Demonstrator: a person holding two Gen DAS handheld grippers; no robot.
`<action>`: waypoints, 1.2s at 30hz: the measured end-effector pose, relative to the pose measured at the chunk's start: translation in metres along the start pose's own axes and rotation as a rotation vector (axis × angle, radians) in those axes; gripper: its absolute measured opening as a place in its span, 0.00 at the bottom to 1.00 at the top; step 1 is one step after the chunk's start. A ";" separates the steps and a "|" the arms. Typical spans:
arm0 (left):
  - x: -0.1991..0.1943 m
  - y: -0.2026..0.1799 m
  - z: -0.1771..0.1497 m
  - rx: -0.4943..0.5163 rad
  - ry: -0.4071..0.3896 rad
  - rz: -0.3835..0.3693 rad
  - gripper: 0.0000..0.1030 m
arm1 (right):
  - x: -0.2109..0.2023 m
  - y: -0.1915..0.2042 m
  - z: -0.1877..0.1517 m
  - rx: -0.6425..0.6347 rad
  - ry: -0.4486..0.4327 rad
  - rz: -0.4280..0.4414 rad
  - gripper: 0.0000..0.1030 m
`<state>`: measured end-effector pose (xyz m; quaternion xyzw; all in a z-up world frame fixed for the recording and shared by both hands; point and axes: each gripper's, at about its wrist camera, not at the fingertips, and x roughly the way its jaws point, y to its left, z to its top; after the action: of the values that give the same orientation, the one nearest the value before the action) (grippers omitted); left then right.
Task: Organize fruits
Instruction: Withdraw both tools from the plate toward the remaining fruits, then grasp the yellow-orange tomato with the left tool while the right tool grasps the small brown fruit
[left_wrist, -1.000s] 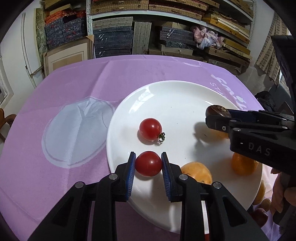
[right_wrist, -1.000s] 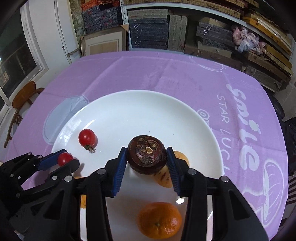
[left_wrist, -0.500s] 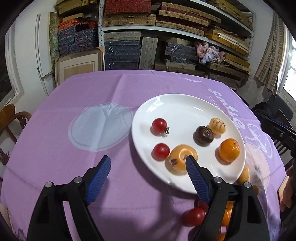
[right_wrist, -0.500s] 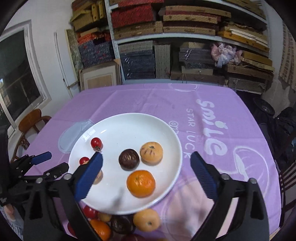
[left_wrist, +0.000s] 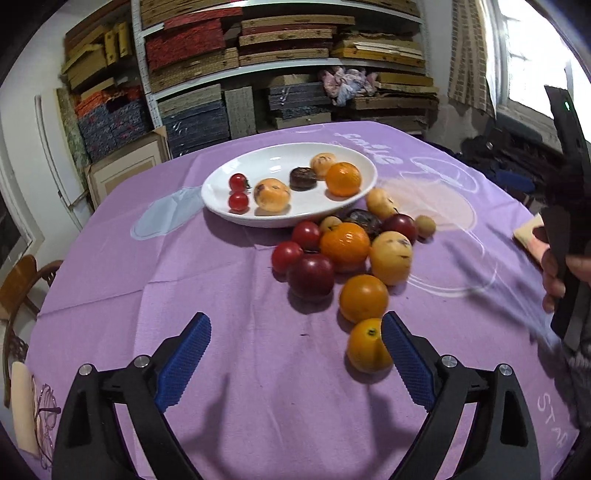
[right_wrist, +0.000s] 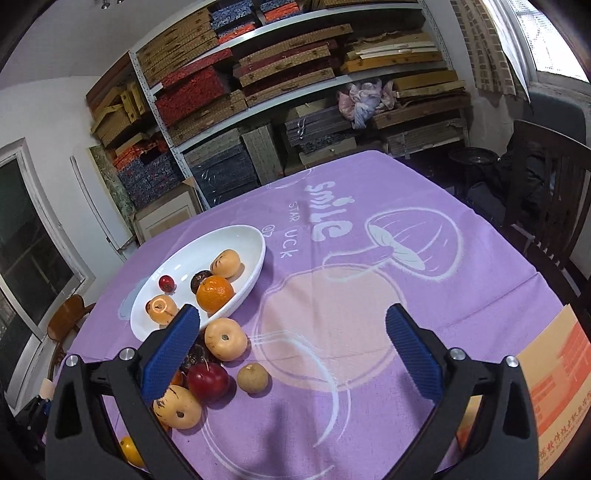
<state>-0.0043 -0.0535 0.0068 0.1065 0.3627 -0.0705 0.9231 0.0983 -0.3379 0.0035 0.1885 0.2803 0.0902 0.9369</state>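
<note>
Both grippers hang above the purple tabletop (left_wrist: 221, 295) with nothing in them. The left hand-held gripper (left_wrist: 295, 354) is spread wide, as is the right hand-held gripper (right_wrist: 291, 345). The white plate (left_wrist: 258, 157) holds six fruits. A pile of loose fruit (left_wrist: 345, 242) lies on the cloth just beside the plate.

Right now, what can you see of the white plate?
The white plate is a glossy oval dish, ceramic by its look, sitting flat on the purple tablecloth. It holds two cherry tomatoes, two yellow-orange fruits, a dark brown fruit and an orange. Loose fruit crowds its near rim; neither gripper touches it.
</note>
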 end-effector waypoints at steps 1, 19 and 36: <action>0.003 -0.006 -0.001 0.017 0.003 -0.005 0.91 | -0.002 0.000 0.000 -0.003 -0.006 0.000 0.96; 0.042 -0.006 -0.013 -0.068 0.122 -0.104 0.60 | 0.000 0.008 0.001 0.008 0.001 -0.001 0.96; 0.040 0.024 -0.015 -0.140 0.067 -0.025 0.37 | 0.018 0.061 -0.036 -0.353 0.141 -0.056 0.96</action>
<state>0.0199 -0.0286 -0.0277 0.0392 0.3987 -0.0530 0.9147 0.0892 -0.2668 -0.0081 0.0063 0.3304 0.1248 0.9355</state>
